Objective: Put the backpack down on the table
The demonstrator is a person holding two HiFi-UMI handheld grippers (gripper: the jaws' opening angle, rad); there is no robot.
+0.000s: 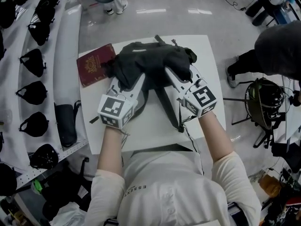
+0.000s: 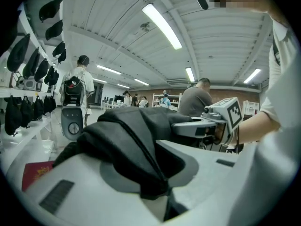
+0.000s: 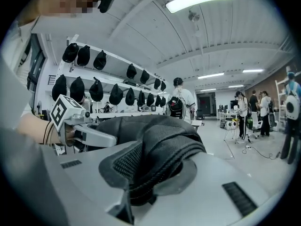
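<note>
Between the jaws of the left gripper (image 1: 127,81) sits a thick fold of smooth black cloth. The jaws stand only a little apart and pinch it tight, as that gripper's own view shows plainly. The right gripper (image 1: 181,74) does the same on the other side: its jaws are narrowly parted and clamped on a padded, mesh-faced band of the same bag. Both grippers point away from the person and slightly down, side by side, with the backpack (image 1: 150,62) bunched up between them and spilling over their tips. The bag is black and limp, crumpled into a low mound above the far half of the white worktop (image 1: 207,121). Its underside is hidden by its own folds and by the grippers, so it may already be resting on the surface, but I cannot tell for sure. A dark strap (image 1: 167,105) trails from it toward the person across the bare worktop between the two grippers. Just left of the bag lies a red booklet (image 1: 95,64), with one corner tucked against or under the cloth. Further left, black caps (image 1: 33,62) hang along a white shelf (image 1: 70,51). At the right edge a person (image 1: 277,46) in dark clothes is partly cut off.
</note>
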